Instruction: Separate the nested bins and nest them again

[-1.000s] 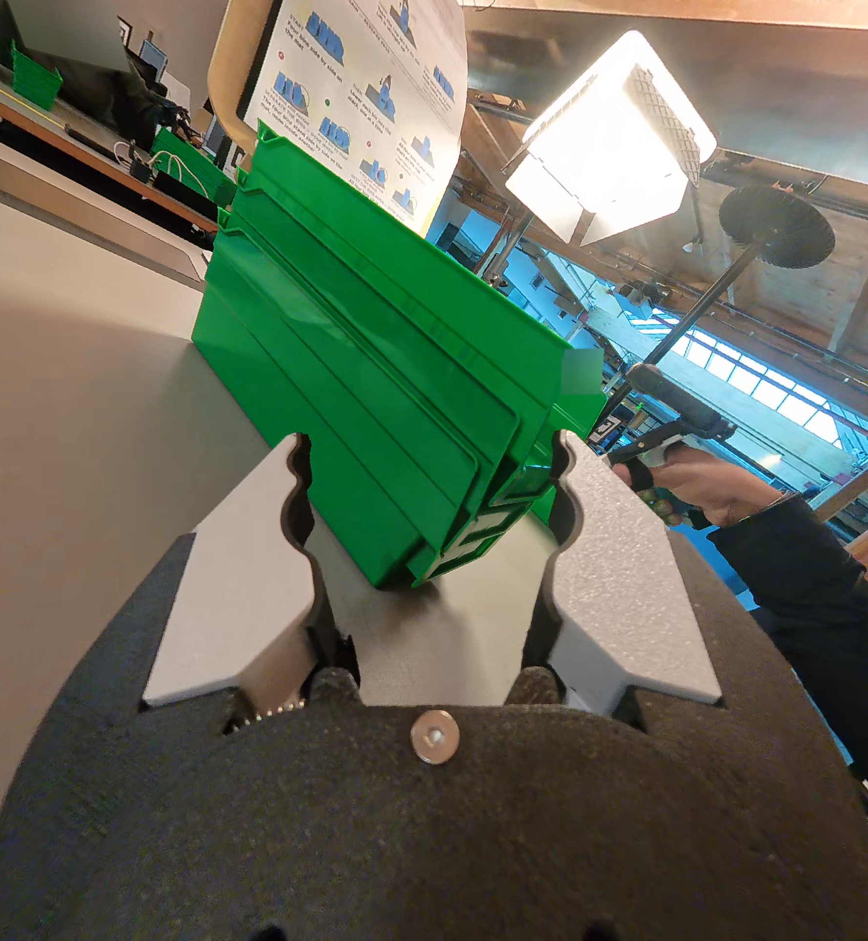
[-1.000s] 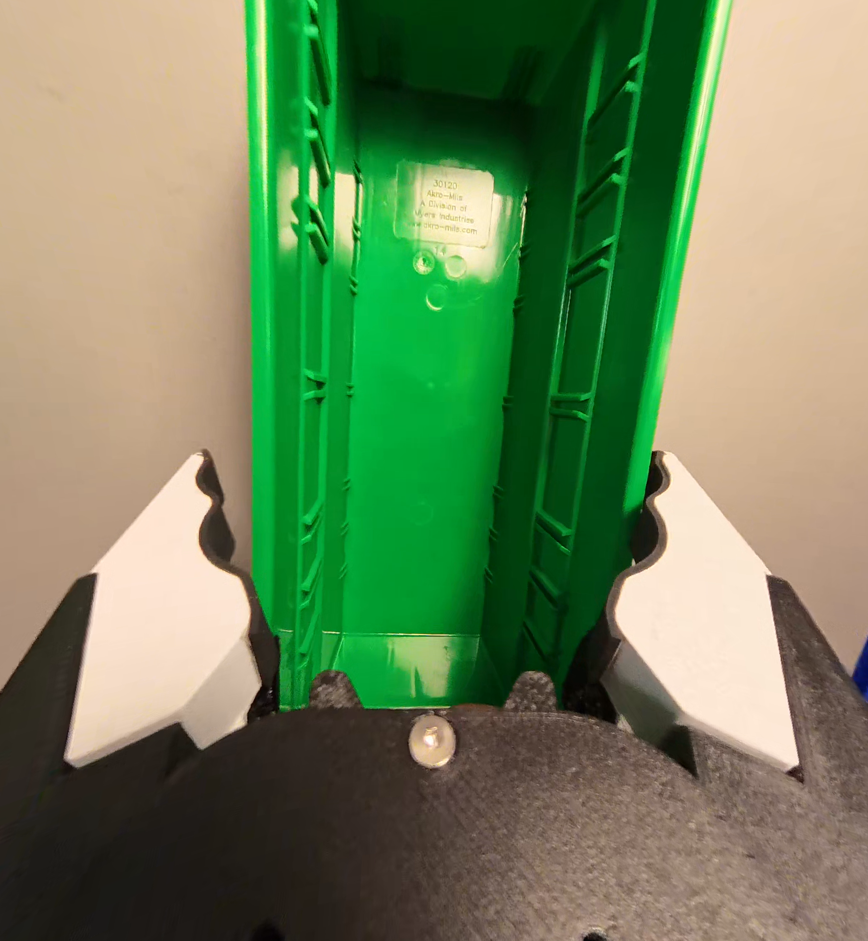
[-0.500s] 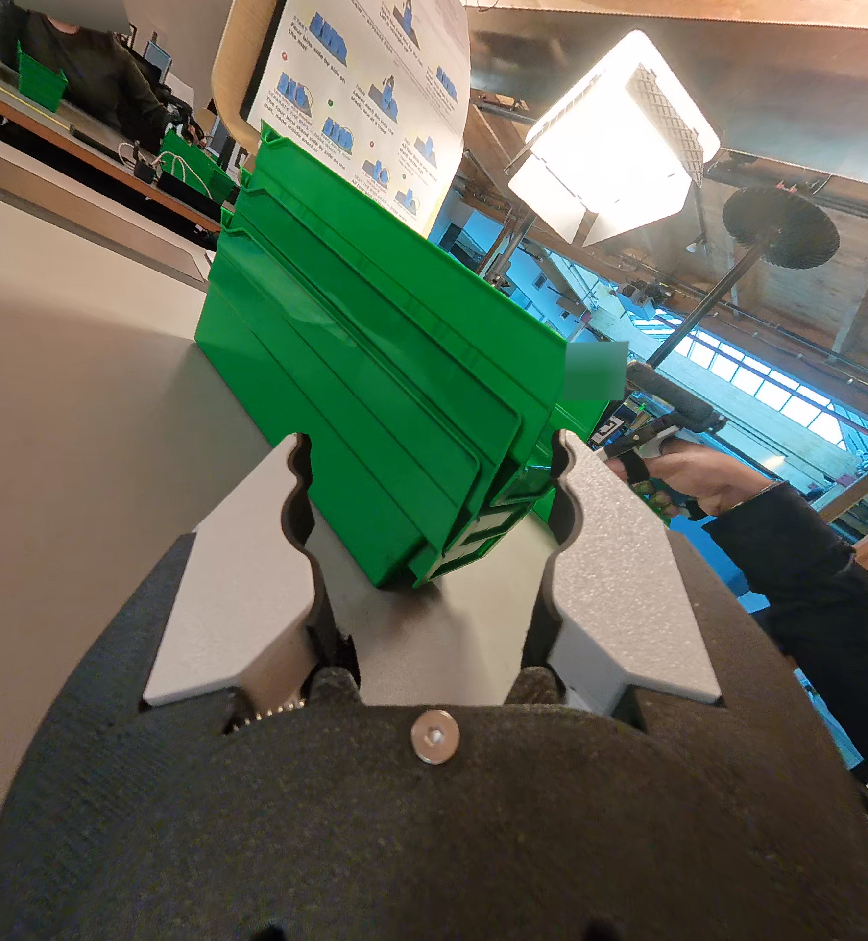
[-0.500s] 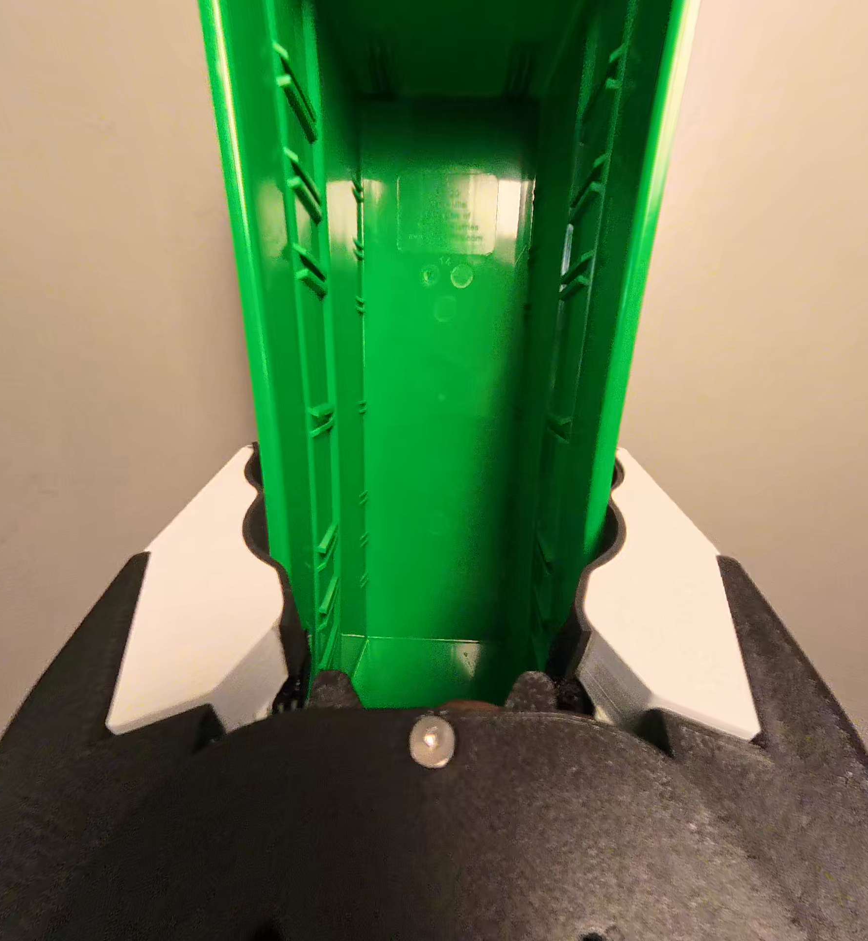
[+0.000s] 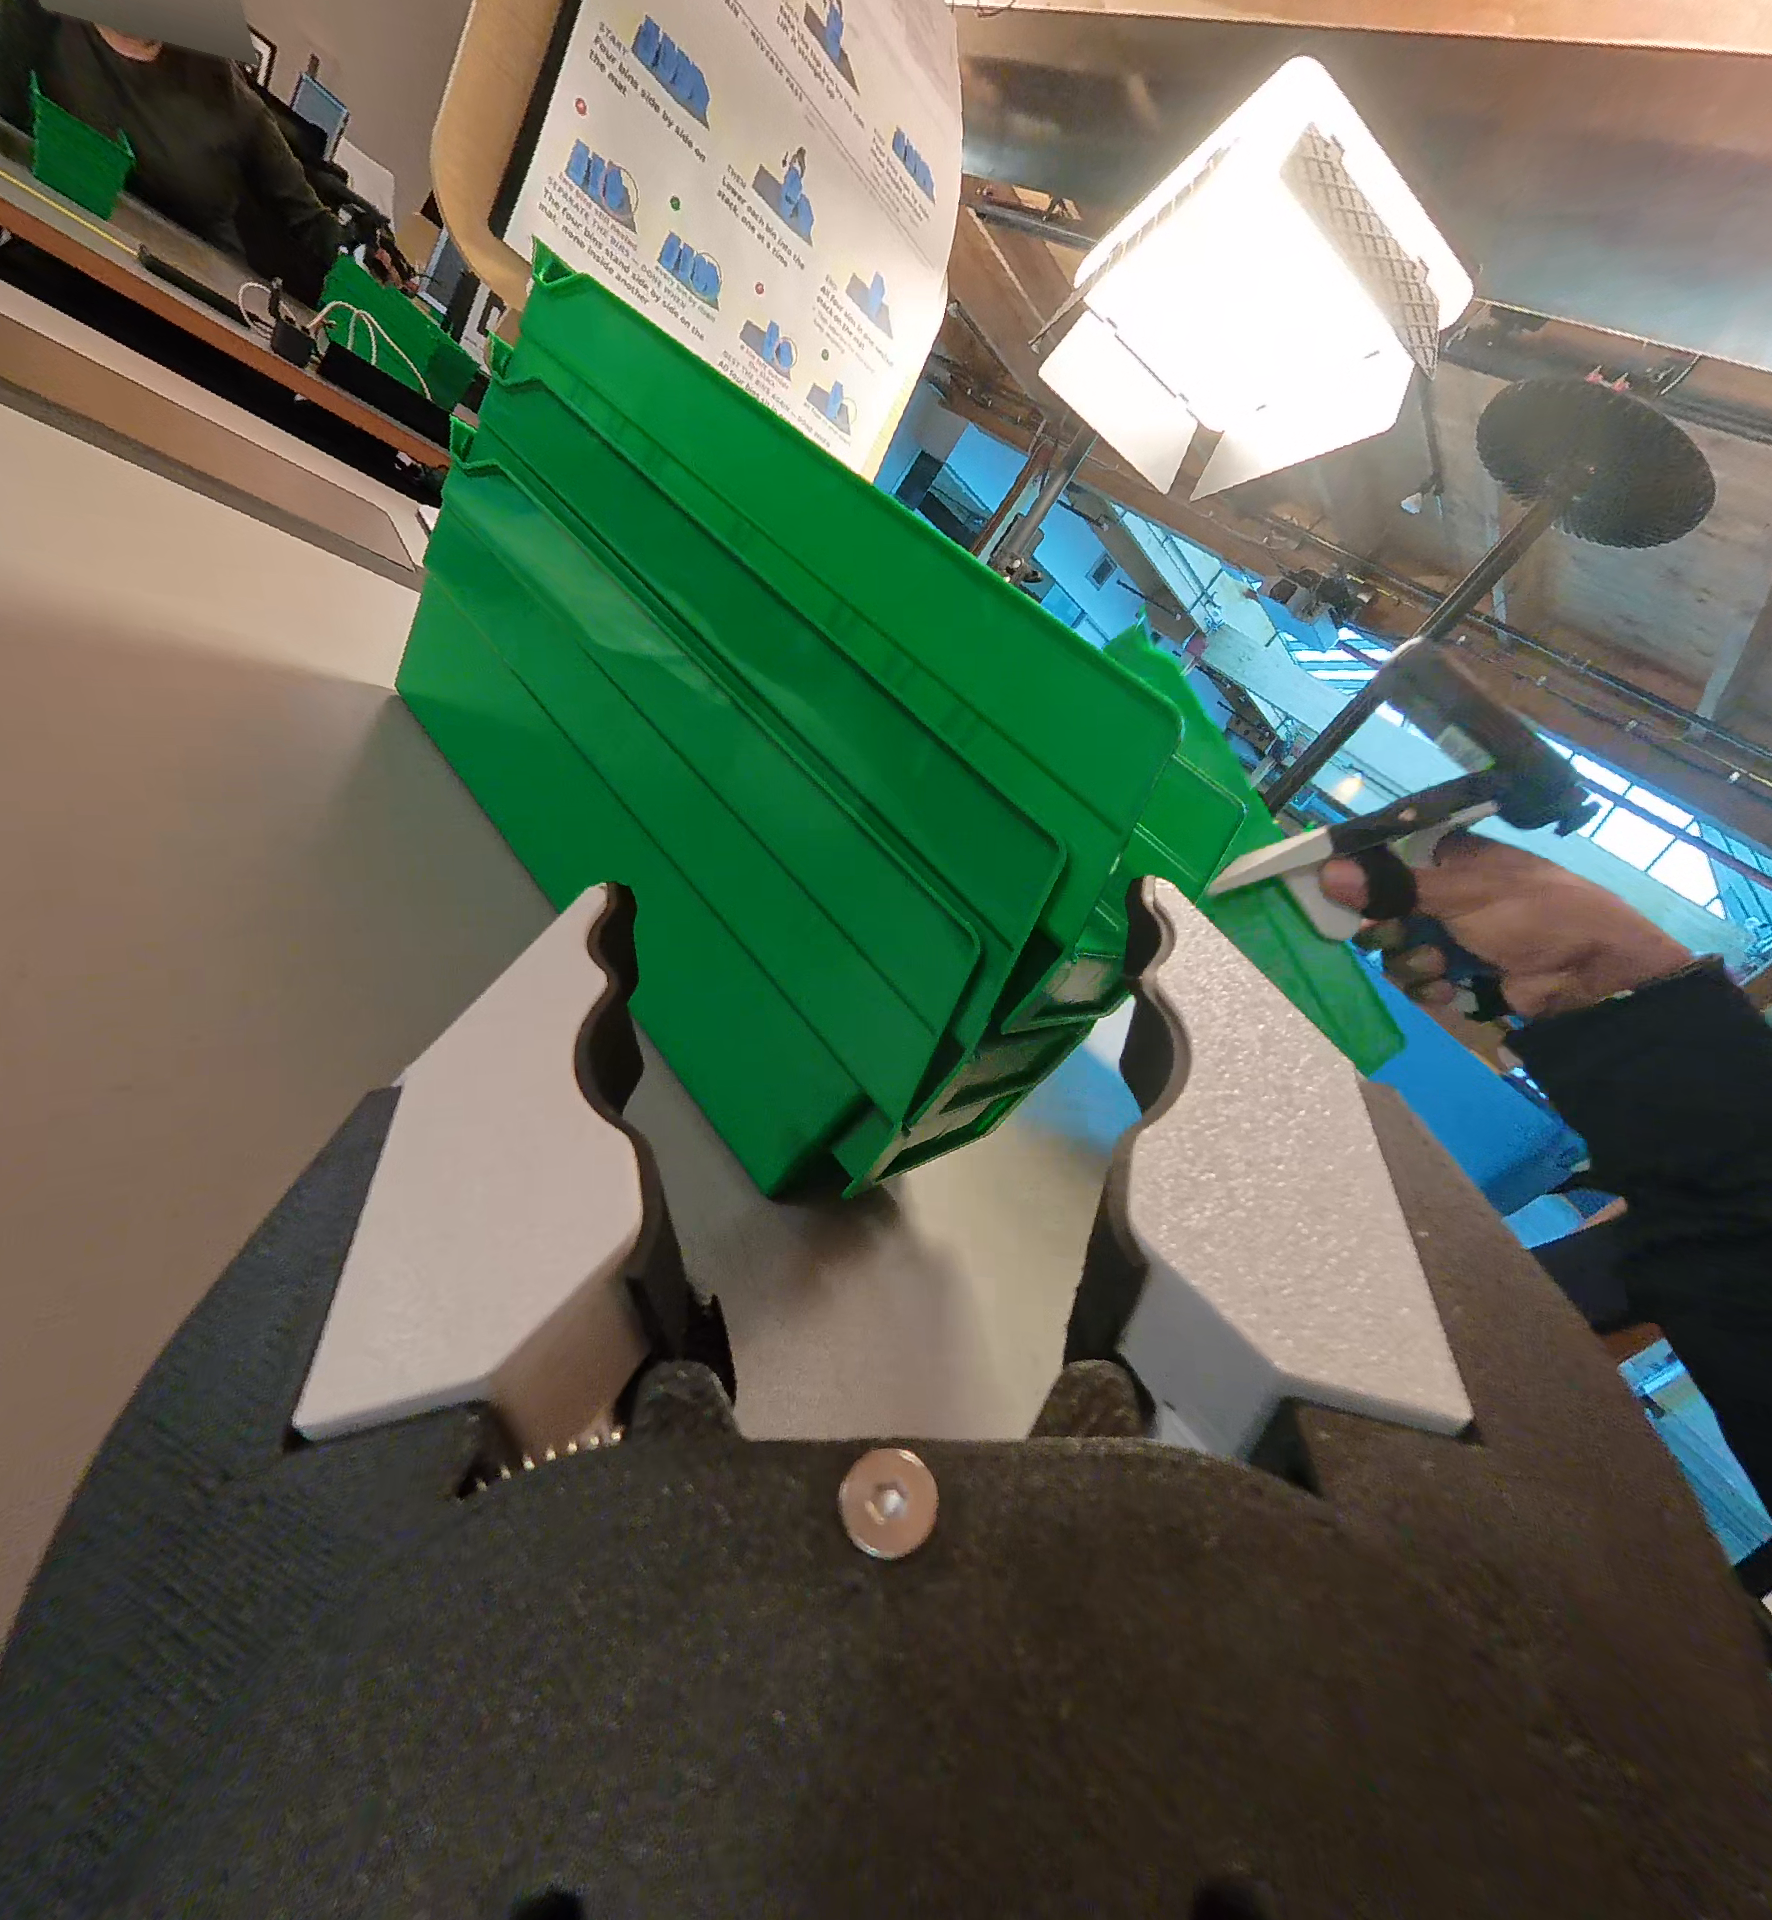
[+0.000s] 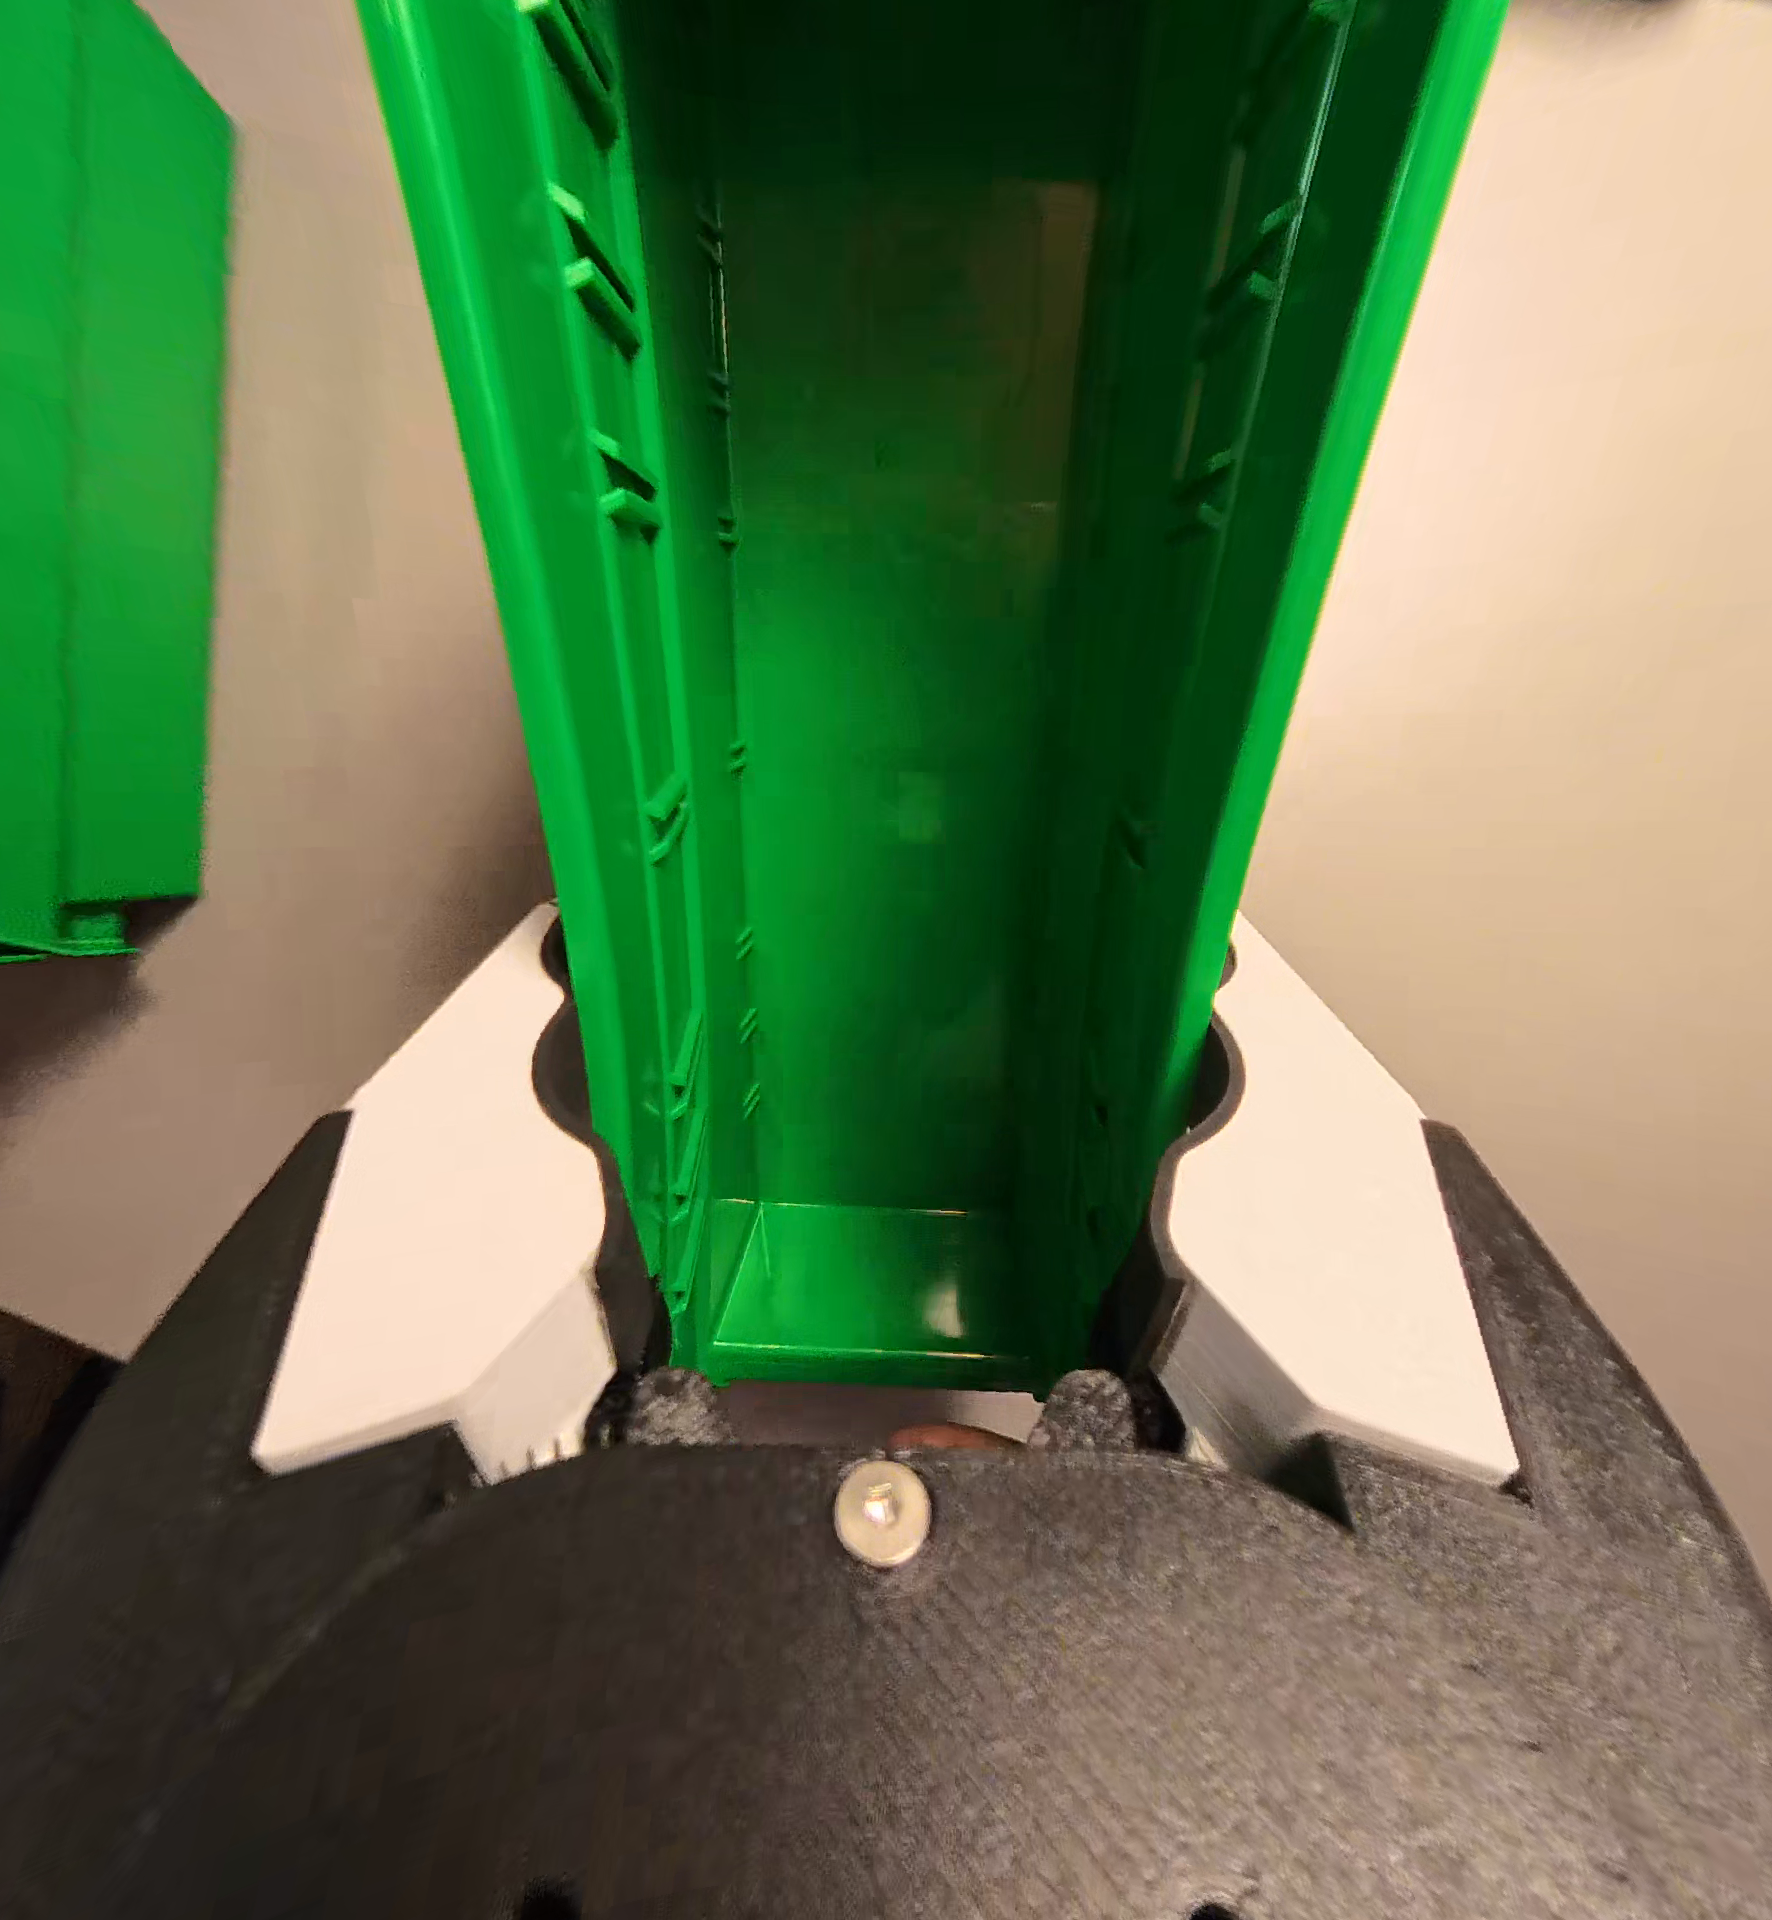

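A stack of nested green bins (image 5: 757,727) stands on the grey table (image 5: 134,831). My left gripper (image 5: 882,904) is open. Its fingers flank the stack's near corner and do not press on it. My right gripper (image 6: 892,935) is shut on a single green bin (image 6: 892,727), with both pads against its side walls. I look down into this bin's open top. In the left wrist view the held bin (image 5: 1297,966) hangs to the right of the stack, apart from it, in the right gripper (image 5: 1277,862). The stack (image 6: 61,520) lies left of the held bin in the right wrist view.
An instruction poster (image 5: 757,156) and a bright lamp (image 5: 1246,291) stand behind the stack. A person (image 5: 186,135) works at a far bench with more green bins (image 5: 71,166). A hand (image 5: 1547,935) holds the right gripper. Bare table (image 6: 1588,623) lies right of the held bin.
My right gripper's pads closed on the top bin's side walls and carried it up and to the right, off the stack. My left gripper stayed open and still.
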